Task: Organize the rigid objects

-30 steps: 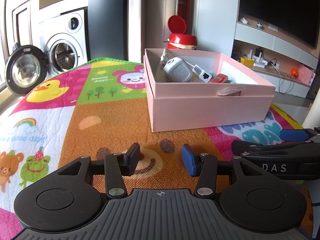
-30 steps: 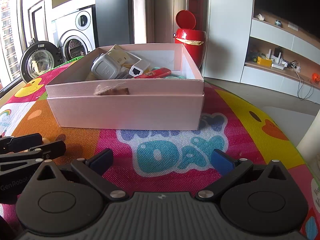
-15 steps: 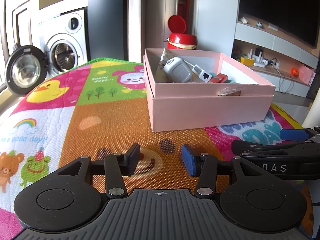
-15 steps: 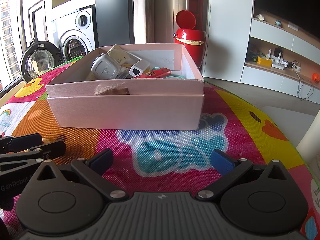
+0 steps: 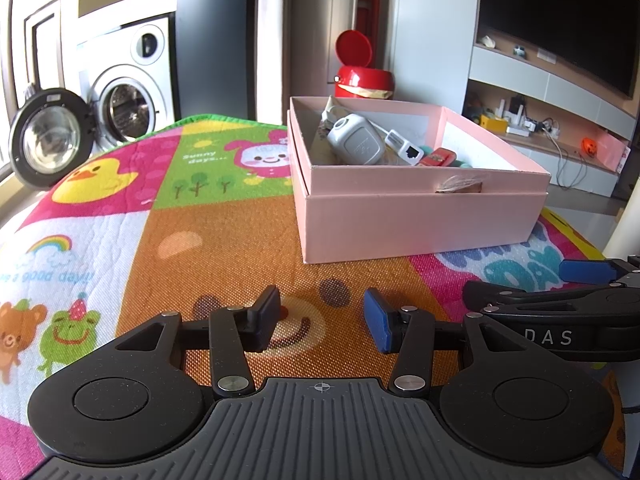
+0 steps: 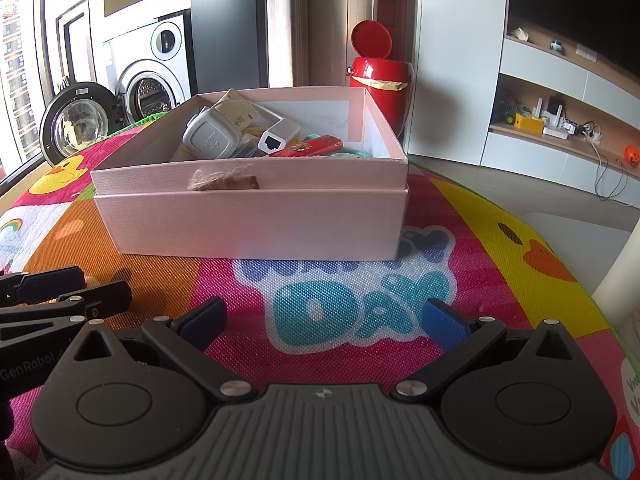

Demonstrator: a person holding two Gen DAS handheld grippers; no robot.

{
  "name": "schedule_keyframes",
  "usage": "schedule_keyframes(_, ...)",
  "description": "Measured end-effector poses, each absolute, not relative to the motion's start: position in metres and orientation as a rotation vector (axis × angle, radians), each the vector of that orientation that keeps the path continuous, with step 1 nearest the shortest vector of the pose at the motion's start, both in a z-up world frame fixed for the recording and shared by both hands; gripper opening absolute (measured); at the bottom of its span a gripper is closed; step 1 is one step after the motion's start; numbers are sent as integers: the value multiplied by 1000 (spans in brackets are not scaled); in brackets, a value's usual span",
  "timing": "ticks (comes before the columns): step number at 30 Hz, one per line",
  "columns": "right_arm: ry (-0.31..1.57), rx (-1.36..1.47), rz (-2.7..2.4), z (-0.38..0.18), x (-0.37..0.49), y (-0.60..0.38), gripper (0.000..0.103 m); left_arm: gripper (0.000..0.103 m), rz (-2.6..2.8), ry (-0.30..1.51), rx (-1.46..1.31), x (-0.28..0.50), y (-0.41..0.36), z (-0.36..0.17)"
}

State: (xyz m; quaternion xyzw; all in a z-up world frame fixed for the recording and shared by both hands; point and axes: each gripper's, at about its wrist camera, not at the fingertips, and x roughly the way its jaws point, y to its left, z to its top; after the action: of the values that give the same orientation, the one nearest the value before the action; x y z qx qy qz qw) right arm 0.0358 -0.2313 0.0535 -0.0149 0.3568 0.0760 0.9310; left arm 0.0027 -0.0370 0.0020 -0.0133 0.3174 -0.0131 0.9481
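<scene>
A pink box (image 5: 420, 216) (image 6: 256, 220) stands on the colourful play mat. Inside lie a grey device (image 5: 356, 146) (image 6: 212, 140), a white adapter (image 5: 406, 151) (image 6: 278, 138), a red item (image 5: 440, 157) (image 6: 308, 147) and other small objects. My left gripper (image 5: 322, 318) is open and empty, low over the mat in front of the box. My right gripper (image 6: 324, 320) is open wide and empty, also in front of the box. Each gripper shows at the edge of the other's view.
The play mat (image 5: 224, 248) covers the table. Behind it stand a washing machine with its door open (image 5: 120, 96), a red bin (image 6: 378, 80) and a shelf unit (image 6: 560, 120) on the right. A white post (image 6: 624, 272) rises at the right edge.
</scene>
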Motion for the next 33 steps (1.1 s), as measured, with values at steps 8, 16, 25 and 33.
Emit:
schedule_keyframes(8,730,-31,156,53,36,-231,103,51,-31,646,-42,2,-34,2)
schedule_keyframes(16,730,-30,156,53,36,-231,103,44,-3,643,-26,2,-36,2)
schedule_keyframes(25,730,-30,156,53,36,-231,103,41,7,643,-34,3,-35,2)
schedule_keyframes(33,731,-29,156,53,36,-231,103,41,9,643,-19,2,-37,2)
